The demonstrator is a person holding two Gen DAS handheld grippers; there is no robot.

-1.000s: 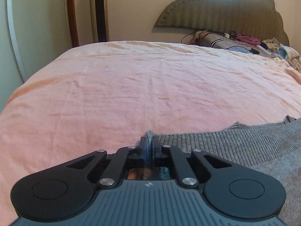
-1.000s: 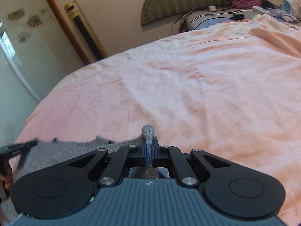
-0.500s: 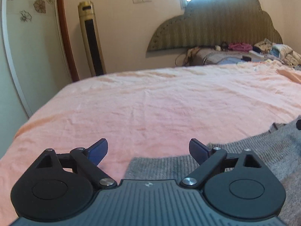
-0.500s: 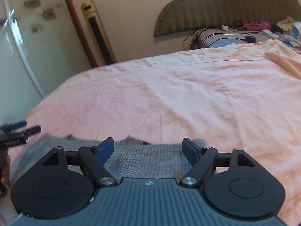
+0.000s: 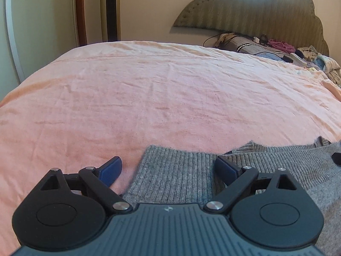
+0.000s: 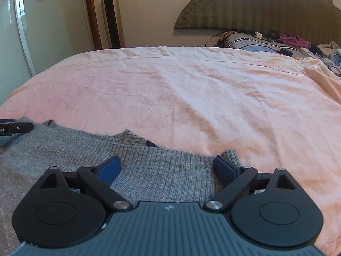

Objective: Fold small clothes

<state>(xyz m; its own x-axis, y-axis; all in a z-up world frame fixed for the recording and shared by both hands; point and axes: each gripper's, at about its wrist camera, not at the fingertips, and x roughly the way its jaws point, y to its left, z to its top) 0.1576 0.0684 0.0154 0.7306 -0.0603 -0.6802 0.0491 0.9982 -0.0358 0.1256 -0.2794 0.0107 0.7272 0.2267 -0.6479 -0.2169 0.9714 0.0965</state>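
We have just let go: a second ago both pairs of tongs pinched the ribbed edge of the grey sweater (image 5: 179, 175), and now the left tongs (image 5: 168, 168) and right tongs (image 6: 167, 167) stand wide apart, the right ones just finished opening. The sweater lies flat on the pink bedsheet (image 5: 149, 98) under and between both sets of fingers, untouched. We judge this fold laid down, so a fresh grip comes next.

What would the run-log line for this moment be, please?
left gripper: open, just released | right gripper: open, just released | grey sweater: flat on bed
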